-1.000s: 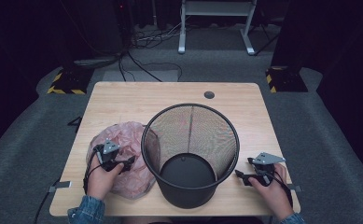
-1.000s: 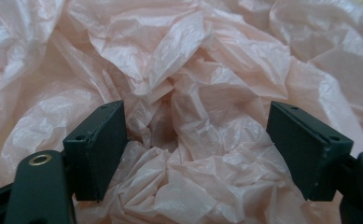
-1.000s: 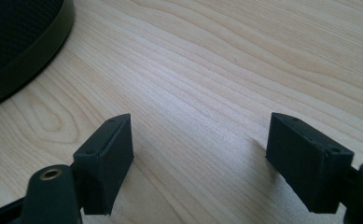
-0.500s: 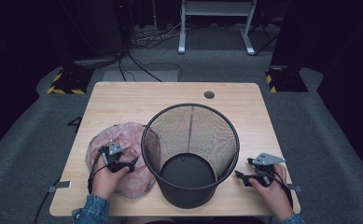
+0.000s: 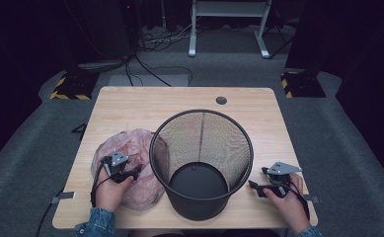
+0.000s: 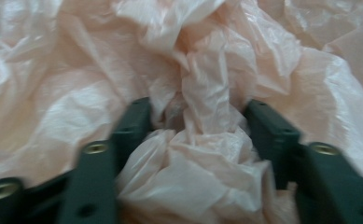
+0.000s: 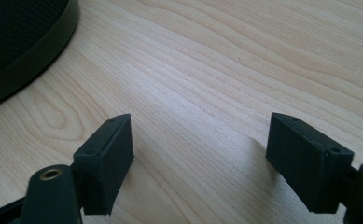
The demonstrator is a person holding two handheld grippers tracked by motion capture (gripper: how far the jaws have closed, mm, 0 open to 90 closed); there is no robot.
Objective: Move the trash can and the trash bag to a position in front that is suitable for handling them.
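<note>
Left claw astride pink bag folds, mesh bin beside

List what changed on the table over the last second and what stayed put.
The left gripper slid a little toward the person over the pink plastic bag, jaws open around a bunched fold; in the left gripper view a fold sits between them, not yet pinched. The bag's outline looks slightly shifted. The right gripper, open, and the mesh wastebasket stayed put.
</note>
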